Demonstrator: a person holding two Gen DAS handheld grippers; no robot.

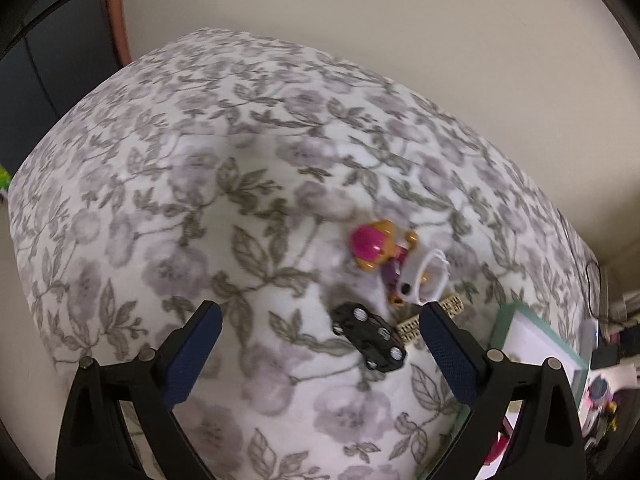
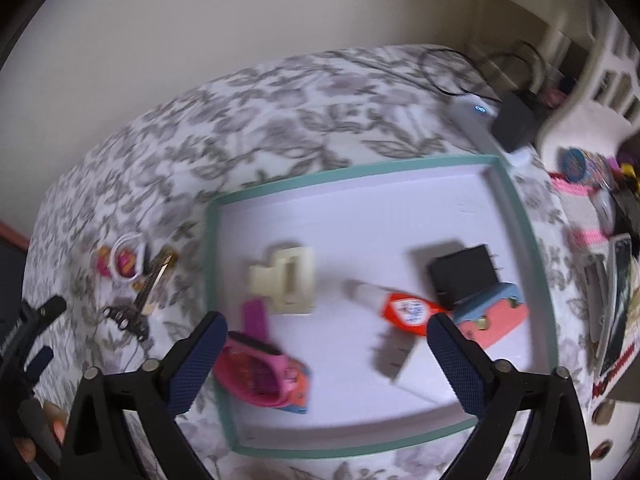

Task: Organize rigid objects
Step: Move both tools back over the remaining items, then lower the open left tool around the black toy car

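Observation:
My left gripper hangs open over the floral bedspread, nothing between its fingers. Just beyond its right finger lie a black toy car, a pink and orange toy figure, a white ring and a beige comb-like strip. My right gripper is open above the teal-rimmed tray. In the tray are a cream plastic part, an orange glue bottle, a black box, a pink and blue block and a pink watch.
The tray's corner shows at the right of the left wrist view. In the right wrist view the other gripper and a hand are at the left edge. A black charger, cables and clutter sit right of the tray. A wall runs behind the bed.

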